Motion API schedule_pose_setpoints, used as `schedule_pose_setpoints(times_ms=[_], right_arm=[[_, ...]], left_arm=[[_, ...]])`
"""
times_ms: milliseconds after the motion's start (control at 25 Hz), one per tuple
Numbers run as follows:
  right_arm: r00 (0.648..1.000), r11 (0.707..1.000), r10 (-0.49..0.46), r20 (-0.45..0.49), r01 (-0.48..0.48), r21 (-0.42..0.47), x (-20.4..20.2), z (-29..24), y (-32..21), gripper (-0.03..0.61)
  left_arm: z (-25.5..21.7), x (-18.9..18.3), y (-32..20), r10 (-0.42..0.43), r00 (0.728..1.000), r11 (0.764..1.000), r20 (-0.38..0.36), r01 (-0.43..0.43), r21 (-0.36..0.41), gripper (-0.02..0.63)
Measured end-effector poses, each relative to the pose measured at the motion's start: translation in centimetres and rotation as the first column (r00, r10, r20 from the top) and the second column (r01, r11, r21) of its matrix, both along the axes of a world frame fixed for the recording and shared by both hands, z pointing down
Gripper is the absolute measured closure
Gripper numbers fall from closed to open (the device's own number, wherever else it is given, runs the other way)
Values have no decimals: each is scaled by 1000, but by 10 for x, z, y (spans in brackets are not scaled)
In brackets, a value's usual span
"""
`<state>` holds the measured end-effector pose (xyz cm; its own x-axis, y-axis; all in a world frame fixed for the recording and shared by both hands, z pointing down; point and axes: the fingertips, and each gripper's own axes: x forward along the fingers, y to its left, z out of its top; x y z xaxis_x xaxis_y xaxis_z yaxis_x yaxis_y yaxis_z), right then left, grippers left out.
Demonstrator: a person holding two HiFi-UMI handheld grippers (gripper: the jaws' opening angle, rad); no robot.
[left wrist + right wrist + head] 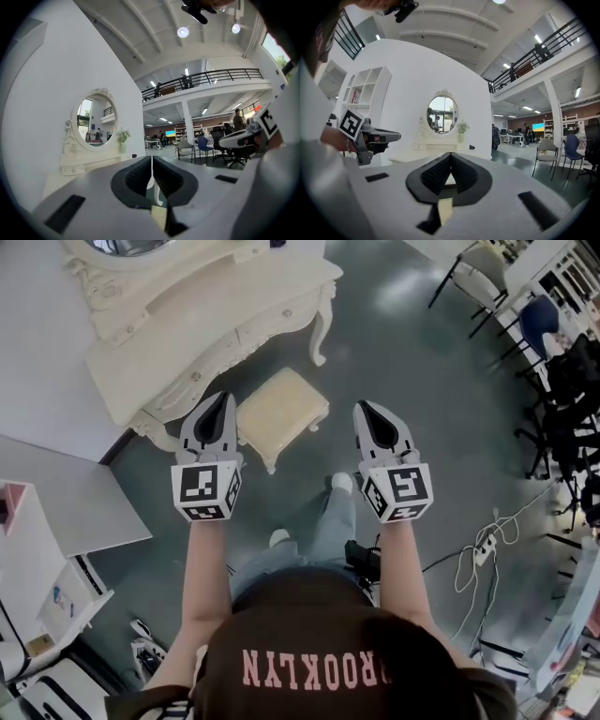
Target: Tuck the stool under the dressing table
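Stool (281, 409) with a cream cushioned top stands on the grey floor (412, 362) just in front of the dressing table (216, 324), out in the open beside the table's front edge rather than under it, with one curved table leg (319, 334) a little beyond its far corner. From the head view the stool lies between the two grippers, closer to the left gripper (223, 397), whose outline meets the stool's left edge in the picture; whether they touch cannot be told from that view. The right gripper (364, 407) is held out level on the other side, clear of the stool. In the left gripper view the dark ribbed fingers (138, 176) are pressed together with only a thin seam between them and nothing clamped; beyond them the oval mirror (96, 119) stands on the cream tabletop against a white wall, and the right gripper shows at the right edge. In the right gripper view the fingers (436, 174) are likewise together and empty, pointing toward the same mirror (443, 114), with the left gripper (370, 137) at the left. The person's legs and white shoes (342, 482) stand behind the stool. A white power strip (486, 545) with looped cables lies on the floor to the right, and dark chairs (548, 329) stand further off.
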<state>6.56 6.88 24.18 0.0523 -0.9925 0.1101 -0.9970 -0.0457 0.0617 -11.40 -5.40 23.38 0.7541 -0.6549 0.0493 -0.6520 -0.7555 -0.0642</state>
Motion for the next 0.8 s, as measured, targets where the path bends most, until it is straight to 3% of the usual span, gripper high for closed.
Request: schedule_pose_setpoints(times_ms=[240, 480, 600, 800], right_arm=[[987, 987, -161, -2, 161, -27, 42, 10, -64, 580], [941, 940, -338, -9, 337, -53, 88, 13, -121, 580], [919, 917, -394, 1, 393, -64, 114, 18, -142, 580], [873, 869, -486, 33, 487, -90, 143, 32, -175, 580]], left_arm=[[5, 35, -35, -125, 992, 992, 17, 125, -11, 604], [12, 69, -63, -292, 956, 956, 31, 293, -34, 604], [15, 82, -71, -363, 932, 930, 8, 363, -64, 604], [24, 84, -73, -504, 864, 860, 19, 504, -79, 604]])
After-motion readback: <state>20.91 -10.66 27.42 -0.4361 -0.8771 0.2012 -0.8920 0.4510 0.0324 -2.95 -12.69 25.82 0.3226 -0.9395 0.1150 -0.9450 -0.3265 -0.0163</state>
